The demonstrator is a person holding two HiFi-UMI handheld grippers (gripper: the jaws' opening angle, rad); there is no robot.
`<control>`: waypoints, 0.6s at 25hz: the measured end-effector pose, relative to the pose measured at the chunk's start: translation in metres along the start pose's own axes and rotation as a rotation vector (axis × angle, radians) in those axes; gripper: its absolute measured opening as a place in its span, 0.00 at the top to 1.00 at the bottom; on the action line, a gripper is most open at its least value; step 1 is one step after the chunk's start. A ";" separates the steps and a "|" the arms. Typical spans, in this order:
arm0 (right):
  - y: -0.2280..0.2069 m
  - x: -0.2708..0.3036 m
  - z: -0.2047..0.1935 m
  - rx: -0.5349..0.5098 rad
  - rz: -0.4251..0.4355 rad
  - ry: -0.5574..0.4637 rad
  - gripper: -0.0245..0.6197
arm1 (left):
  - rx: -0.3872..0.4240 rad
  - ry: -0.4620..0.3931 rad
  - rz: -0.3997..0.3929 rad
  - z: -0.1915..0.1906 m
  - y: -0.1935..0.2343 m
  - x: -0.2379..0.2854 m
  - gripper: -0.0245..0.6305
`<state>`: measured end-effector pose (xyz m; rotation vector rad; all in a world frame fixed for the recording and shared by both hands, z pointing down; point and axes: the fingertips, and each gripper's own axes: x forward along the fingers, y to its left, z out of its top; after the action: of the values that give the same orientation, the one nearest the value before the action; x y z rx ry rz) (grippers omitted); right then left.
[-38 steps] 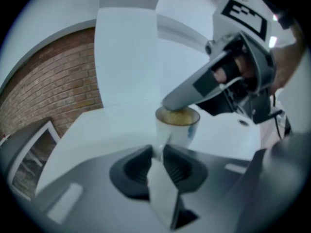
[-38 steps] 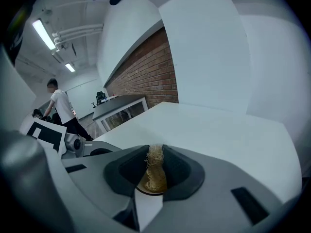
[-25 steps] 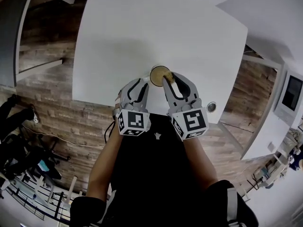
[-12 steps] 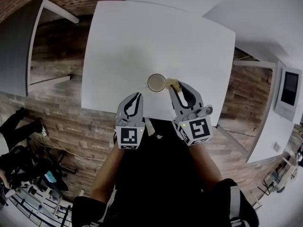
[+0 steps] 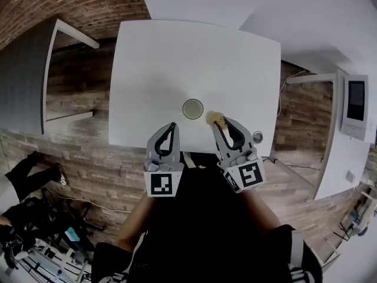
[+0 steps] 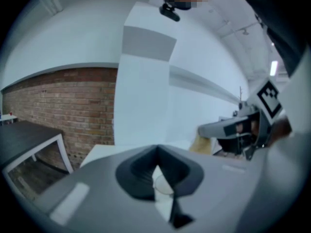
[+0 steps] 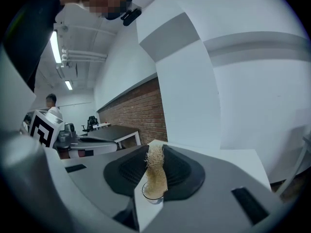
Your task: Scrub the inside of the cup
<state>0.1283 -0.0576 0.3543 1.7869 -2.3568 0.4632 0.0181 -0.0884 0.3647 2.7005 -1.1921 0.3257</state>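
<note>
L gripper (image 5: pixel 171 125) is pressed together w/ nothing in it, so nothing's steadying the cup (image 5: pixel 192 108). It stands free on the table (image 5: pixel 177 52), just ahead of both tools. R gripper (image 5: pixel 217 125) pinches the loofah scrubber (image 5: pixel 215 119), near the cup's right side. Risk imo: pushing the scrubber in w/o a hold slides or tips the cup. The scrubber could also slip out of the pinch.

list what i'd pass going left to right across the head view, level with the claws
left claw, shut and empty → cup → right claw gripping the fibrous scrubber → small round fitting
</note>
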 end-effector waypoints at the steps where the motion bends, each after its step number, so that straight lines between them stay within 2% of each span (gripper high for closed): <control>1: 0.001 -0.004 0.004 0.001 -0.003 -0.008 0.84 | -0.013 -0.007 -0.002 0.005 -0.001 -0.002 0.96; 3: 0.001 -0.010 0.013 0.002 -0.014 -0.023 0.84 | -0.005 -0.017 -0.015 0.015 -0.005 -0.006 0.96; 6: 0.003 -0.017 0.022 -0.001 -0.029 -0.043 0.84 | 0.082 -0.028 -0.051 0.027 -0.010 -0.009 0.96; 8: 0.006 -0.019 0.024 -0.005 -0.025 -0.048 0.84 | 0.064 -0.052 -0.038 0.034 -0.009 -0.009 0.96; 11: 0.011 -0.018 0.024 -0.007 -0.013 -0.056 0.84 | 0.113 -0.061 -0.046 0.042 -0.007 -0.007 0.96; 15: 0.013 -0.014 0.025 -0.012 -0.013 -0.062 0.84 | 0.071 -0.086 -0.026 0.049 -0.002 -0.004 0.96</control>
<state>0.1214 -0.0501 0.3248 1.8368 -2.3819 0.3968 0.0227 -0.0962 0.3161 2.8149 -1.1878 0.2553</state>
